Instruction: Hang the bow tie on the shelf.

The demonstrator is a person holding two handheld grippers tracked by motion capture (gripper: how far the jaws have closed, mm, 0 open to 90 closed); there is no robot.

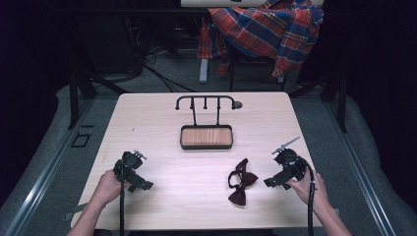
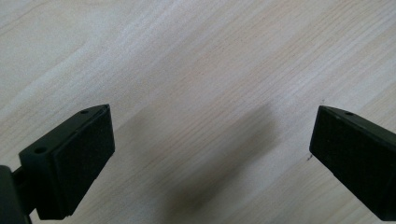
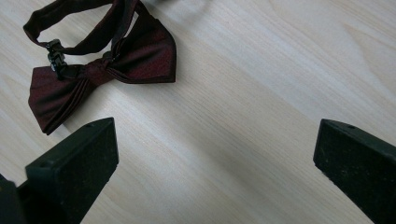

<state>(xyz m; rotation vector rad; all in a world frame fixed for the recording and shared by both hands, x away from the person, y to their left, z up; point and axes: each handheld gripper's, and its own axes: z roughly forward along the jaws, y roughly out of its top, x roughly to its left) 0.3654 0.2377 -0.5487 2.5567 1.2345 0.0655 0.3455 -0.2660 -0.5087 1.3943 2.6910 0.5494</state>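
A dark red bow tie [image 1: 242, 182] with its neck strap lies flat on the light wooden table [image 1: 162, 128], front right of centre. My right gripper [image 1: 273, 182] rests low on the table just right of it, jaws wide open and empty. In the right gripper view the bow tie [image 3: 100, 65] lies at the upper left, beyond the left jaw, with its black clasp on the strap. My left gripper [image 1: 142, 185] sits near the front left, also open, and between its jaws the left gripper view has bare wood [image 2: 210, 107].
A black hook rack [image 1: 205, 102] rising from a wooden-bottomed tray [image 1: 206, 137] stands at the table's middle back. Beyond the table a plaid shirt [image 1: 268, 27] hangs over a chair. Dark frame posts flank the table.
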